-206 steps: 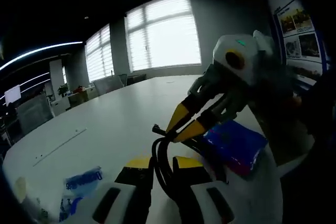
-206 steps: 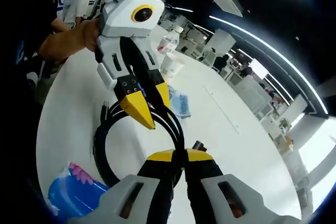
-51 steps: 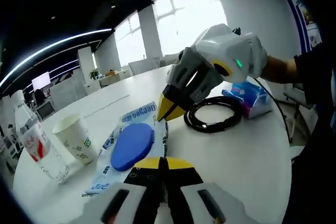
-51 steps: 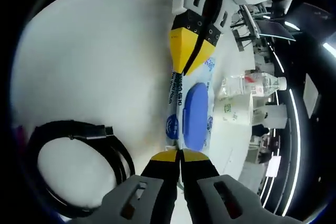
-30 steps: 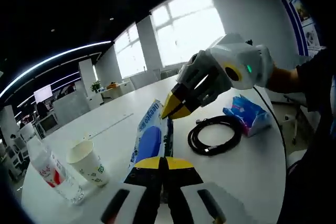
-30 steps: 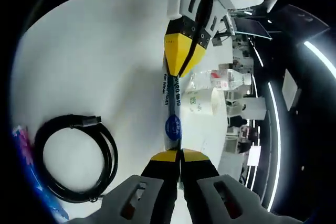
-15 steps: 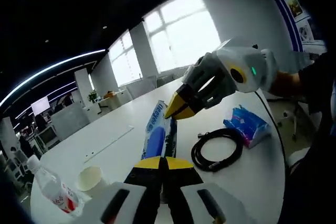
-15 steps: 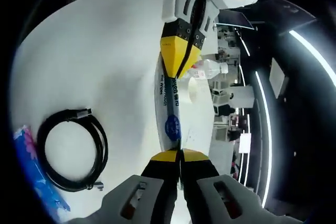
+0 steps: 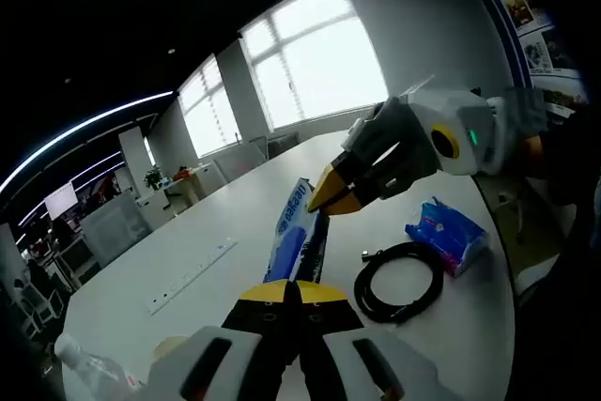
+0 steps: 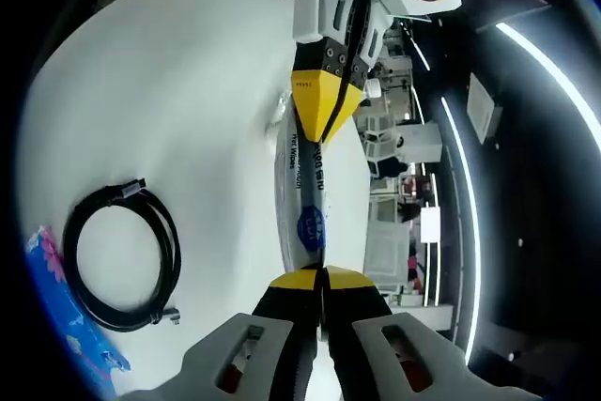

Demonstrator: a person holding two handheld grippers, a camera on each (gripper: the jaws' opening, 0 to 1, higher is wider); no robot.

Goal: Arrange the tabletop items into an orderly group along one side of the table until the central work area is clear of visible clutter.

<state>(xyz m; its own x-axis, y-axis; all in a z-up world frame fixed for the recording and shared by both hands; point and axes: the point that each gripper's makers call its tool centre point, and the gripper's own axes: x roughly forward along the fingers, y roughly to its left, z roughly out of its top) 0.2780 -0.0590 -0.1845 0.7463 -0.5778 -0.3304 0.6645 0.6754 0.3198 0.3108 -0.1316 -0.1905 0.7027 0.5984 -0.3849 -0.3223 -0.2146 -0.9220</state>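
Observation:
A blue-and-white wet wipes pack [image 9: 293, 232] hangs edge-on in the air above the white table [image 9: 216, 232], stretched between both grippers. My left gripper [image 9: 294, 286] is shut on its near end. My right gripper [image 9: 329, 202] comes in from the right and is shut on the far end. In the right gripper view the same pack [image 10: 306, 196] runs from my right gripper [image 10: 322, 275] up to the left gripper [image 10: 322, 134]. A coiled black cable [image 9: 399, 279] lies flat on the table, with a blue tissue pack [image 9: 446, 232] just beyond it.
A water bottle [image 9: 89, 373] and a paper cup [image 9: 169, 347] stand at the lower left of the left gripper view. The cable [image 10: 122, 255] and tissue pack [image 10: 61, 321] lie near the table's edge. A sleeve shows at the right. Office desks stand beyond.
Both grippers have risen, carrying the wipes pack from flat on the table to held edge-on in the air. The bottle and cup have slid towards the view's lower left as the camera rose.

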